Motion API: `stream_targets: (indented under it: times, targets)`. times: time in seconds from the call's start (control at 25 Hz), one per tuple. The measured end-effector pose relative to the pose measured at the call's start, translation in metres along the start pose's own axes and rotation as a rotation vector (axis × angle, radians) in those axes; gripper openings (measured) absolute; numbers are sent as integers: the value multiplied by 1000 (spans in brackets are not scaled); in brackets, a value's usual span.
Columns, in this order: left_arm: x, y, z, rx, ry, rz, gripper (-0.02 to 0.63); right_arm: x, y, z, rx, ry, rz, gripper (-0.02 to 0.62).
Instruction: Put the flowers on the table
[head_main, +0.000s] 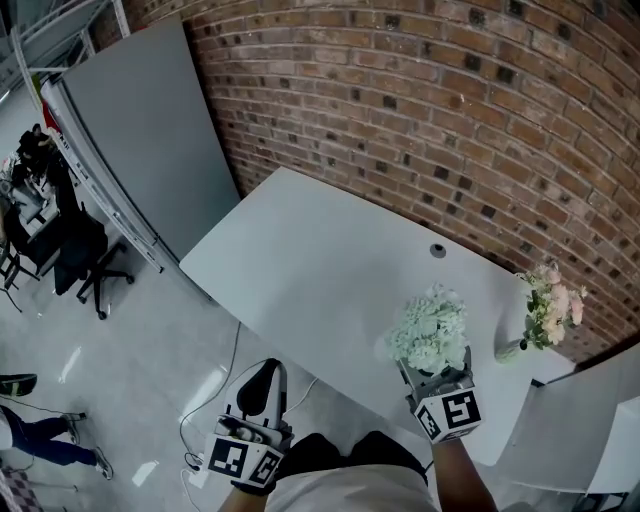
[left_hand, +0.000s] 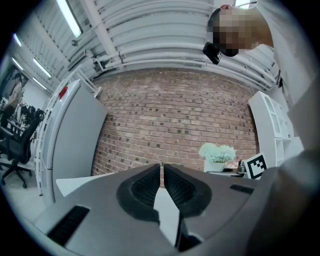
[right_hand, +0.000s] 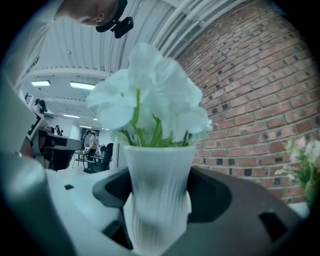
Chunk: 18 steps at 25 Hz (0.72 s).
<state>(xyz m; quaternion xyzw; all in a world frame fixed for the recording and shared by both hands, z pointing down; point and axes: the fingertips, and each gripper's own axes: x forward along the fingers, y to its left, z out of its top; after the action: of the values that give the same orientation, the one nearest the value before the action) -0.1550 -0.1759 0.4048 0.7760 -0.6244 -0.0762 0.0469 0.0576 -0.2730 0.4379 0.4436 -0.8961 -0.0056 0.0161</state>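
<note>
The print in view is pattern, not words: a black-and-white square marker (head_main: 452, 410) on the cube of the right claw (head_main: 436, 370), and like squares on the cube of the left claw (head_main: 262, 384).

In the right gripper view, the right claw (right_hand: 160, 200) pinches a ribbed white vase (right_hand: 157, 185) at its waist, one jaw on each side. The white flowers (right_hand: 150, 95) rise on green stems straight above the jaws. The head view adds that the white flowers (head_main: 430, 330) are held over the near edge of the white table (head_main: 320, 270). Whether the vase base touches the top cannot be told. A pink bouquet (head_main: 553, 305) stands on the table ahead and right of this claw, by the brick wall (head_main: 450, 100).

In the left gripper view, the left claw (left_hand: 161, 172) has its jaws pressed together to a thin slit, with nothing between them. The white flowers (left_hand: 217, 151) show ahead to its right. Only the head view shows this claw off the table's edge, over the floor, with a black office chair (head_main: 85, 260) well to its left.
</note>
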Motion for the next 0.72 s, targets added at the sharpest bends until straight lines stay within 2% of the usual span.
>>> stream_targets:
  times: [0.16,0.72]
  targets:
    - [3,6,-8,0,-4,8,28,13,-4,-15,-30,17,-4,342]
    - [-2,24,-41,12,17,47,28,58,-16,-71,-29,54,-2,342]
